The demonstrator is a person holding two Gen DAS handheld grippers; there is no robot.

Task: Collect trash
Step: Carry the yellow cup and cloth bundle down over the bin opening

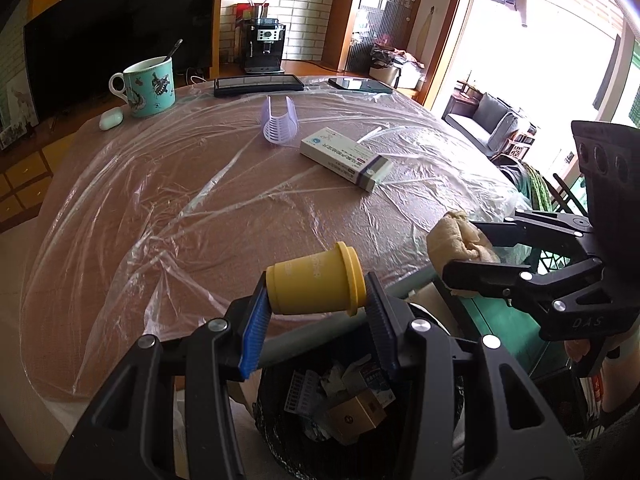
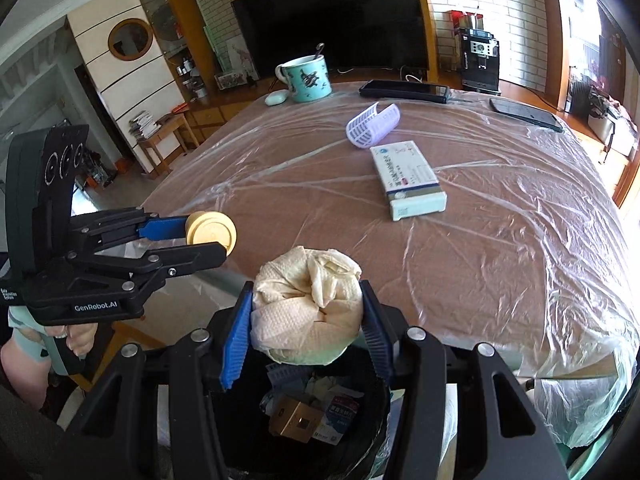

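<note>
One yellow cup (image 1: 316, 284), one paper wad (image 2: 308, 312) — two grippers, one bin (image 2: 304, 408).

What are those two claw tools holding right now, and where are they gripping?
The left gripper clamps a yellow cup lying sideways, one pad on its base, one on its rim. The right gripper squeezes a crumpled paper wad by its sides.

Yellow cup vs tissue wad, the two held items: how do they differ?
The yellow cup is rigid, smooth plastic lying sideways in the left gripper; the tissue wad is soft, crumpled cream paper bulging between the pads of the right gripper. The cup keeps a clean cylinder with a flared rim; the wad is an irregular lump. The cup looks smaller than the wad. Both are clamped by a shut gripper near the table edge, above the black trash bin.
</note>
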